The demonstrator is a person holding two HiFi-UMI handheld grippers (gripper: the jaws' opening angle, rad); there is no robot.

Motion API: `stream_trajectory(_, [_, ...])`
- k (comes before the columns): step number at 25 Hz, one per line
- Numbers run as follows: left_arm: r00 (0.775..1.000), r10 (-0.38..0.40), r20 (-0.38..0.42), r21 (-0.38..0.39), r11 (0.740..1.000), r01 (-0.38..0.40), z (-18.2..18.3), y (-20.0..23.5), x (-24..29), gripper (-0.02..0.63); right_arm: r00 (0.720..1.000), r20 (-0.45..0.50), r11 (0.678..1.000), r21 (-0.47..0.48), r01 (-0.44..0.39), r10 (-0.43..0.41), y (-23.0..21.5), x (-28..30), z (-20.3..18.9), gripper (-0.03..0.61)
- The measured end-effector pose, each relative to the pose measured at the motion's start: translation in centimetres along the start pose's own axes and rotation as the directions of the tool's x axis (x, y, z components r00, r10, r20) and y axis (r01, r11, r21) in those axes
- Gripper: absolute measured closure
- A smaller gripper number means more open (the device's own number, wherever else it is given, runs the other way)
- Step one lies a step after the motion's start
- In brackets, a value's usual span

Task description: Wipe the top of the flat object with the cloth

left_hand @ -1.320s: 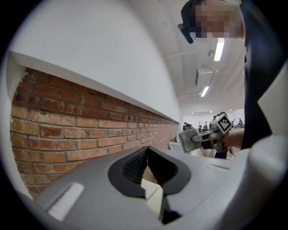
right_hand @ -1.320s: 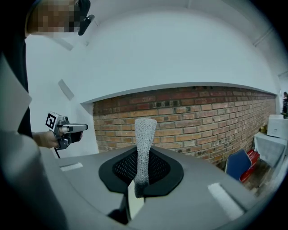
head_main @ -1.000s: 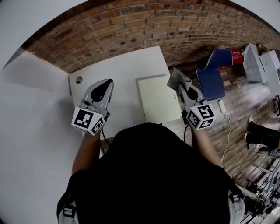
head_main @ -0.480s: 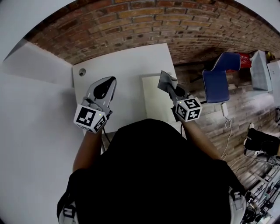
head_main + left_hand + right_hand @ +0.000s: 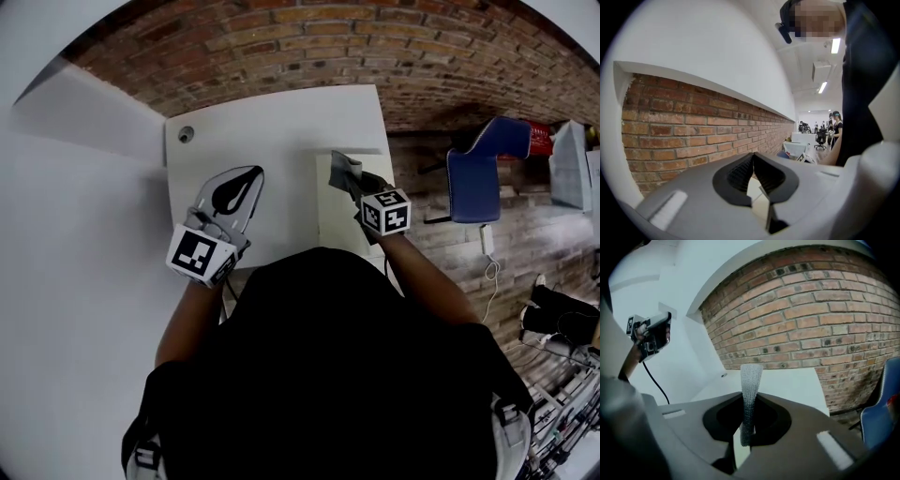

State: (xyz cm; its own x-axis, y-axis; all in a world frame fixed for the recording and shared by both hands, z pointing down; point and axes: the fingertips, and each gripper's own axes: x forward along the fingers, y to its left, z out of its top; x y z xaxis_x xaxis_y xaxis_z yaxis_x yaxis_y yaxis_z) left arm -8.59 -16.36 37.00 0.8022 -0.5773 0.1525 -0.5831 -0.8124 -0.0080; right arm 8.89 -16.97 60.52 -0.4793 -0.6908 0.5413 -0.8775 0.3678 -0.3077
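Two tools: right tool (image 5: 354, 184) pinches the cloth (image 5: 342, 169) over the flat object (image 5: 336, 225), left tool (image 5: 249, 180) closed empty beside it.

The cloth (image 5: 751, 380) is a grey, fine-knit weave. The flat object (image 5: 336, 225) is pale cream on the white counter (image 5: 272, 131). The left gripper (image 5: 251, 175) and the right gripper (image 5: 349, 183) have light grey shells with black-lined fingers (image 5: 738, 173). Their cubes (image 5: 200, 255) carry black-and-white square markers. Across the top of the frame, the wall (image 5: 309, 37) is red-brown brick with pale mortar. At right stands a blue chair (image 5: 472, 183).
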Motion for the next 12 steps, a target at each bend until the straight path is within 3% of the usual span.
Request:
stream_trajectory(9, [0.998, 0.061, -0.03, -0.03, 0.998, -0.062, -1.0, 0.0, -1.9, 0.611, 0.99, -0.126, 0.991, -0.117, -0.073, 0.058, 1.5, 5.0, -3.4, 0.566])
stream_trajectory(12, [0.995, 0.087, -0.042, -0.038, 0.995, -0.089, -1.5, 0.4, -2.6, 0.611, 0.985, -0.162, 0.99, -0.11, -0.083, 0.065, 1.4, 6.5, -4.5, 0.566])
